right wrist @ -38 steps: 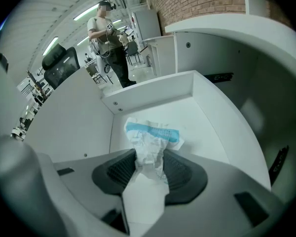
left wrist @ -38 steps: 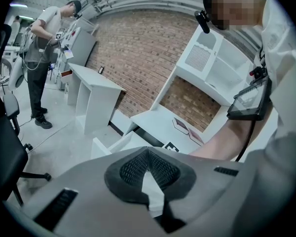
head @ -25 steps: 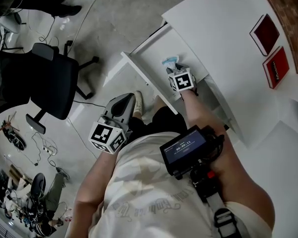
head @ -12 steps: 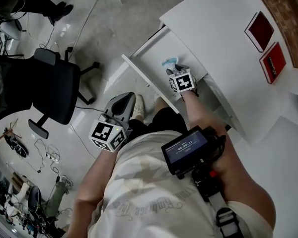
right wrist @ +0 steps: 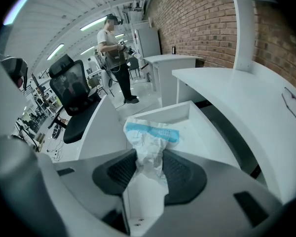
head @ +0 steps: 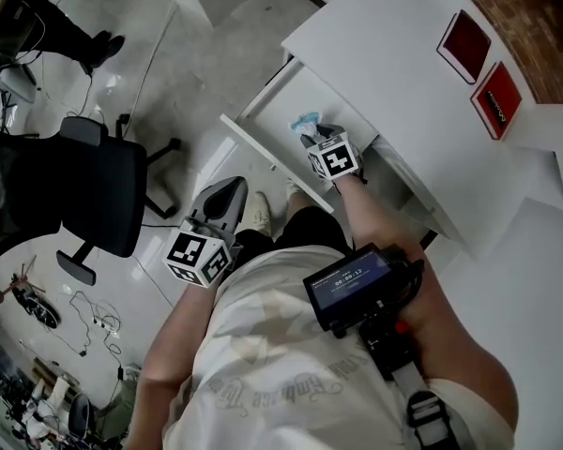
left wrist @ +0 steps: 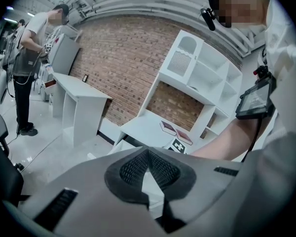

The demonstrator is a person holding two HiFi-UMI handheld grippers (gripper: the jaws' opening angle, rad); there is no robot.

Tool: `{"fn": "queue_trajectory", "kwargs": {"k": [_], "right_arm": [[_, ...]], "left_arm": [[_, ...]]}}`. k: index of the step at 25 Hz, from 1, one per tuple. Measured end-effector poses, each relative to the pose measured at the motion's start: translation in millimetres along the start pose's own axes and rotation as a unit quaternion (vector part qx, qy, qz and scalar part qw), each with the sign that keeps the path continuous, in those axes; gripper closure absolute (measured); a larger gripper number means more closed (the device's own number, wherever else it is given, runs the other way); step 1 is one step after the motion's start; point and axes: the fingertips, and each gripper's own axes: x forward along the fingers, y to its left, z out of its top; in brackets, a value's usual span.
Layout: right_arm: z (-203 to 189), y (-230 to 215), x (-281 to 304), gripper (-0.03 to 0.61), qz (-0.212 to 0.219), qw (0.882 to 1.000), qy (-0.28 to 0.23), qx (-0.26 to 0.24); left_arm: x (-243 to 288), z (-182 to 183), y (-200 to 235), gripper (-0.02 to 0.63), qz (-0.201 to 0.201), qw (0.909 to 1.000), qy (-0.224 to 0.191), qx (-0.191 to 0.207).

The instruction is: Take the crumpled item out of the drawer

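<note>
Compared with a second earlier, the right gripper [head: 311,135] keeps the same hold: its jaws stay clamped on the crumpled item [head: 304,121], a white wad with a pale blue band, now raised slightly above the drawer [head: 263,144] floor. In the right gripper view the pads of the right gripper [right wrist: 149,169] press both sides of the crumpled item [right wrist: 150,142], which hangs over the open drawer [right wrist: 164,113], its blue band uppermost. The left gripper [head: 233,193] remains short of the drawer front, beside the person's hip. In the left gripper view the jaws of the left gripper [left wrist: 149,174] stand with their tips together and nothing between them.

The drawer is pulled out from under a white desk [head: 385,54] that stands on a pale glossy floor [head: 197,64]. A brick wall [right wrist: 197,14] rises beyond the drawer, behind the desk.

A black screen unit [head: 352,284] is strapped to the right forearm, on the near side of the drawer. Two red booklets [head: 464,40] lie on the desk, past the drawer. A black office chair [head: 84,190] stands left of the drawer, well apart. Far beyond the drawer, another person [right wrist: 111,48] stands among white furniture.
</note>
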Motion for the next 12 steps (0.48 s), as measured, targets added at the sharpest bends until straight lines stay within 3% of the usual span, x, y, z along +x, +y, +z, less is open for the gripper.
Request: {"fn": "queue_trajectory", "kwargs": {"k": [12], "right_arm": [[18.5, 3.3, -41.7, 0.399, -0.005, 0.998, -0.059, 0.030]], "left_arm": [[12.2, 11.3, -4.3, 0.594, -0.051, 0.9985, -0.006, 0.020]]}}
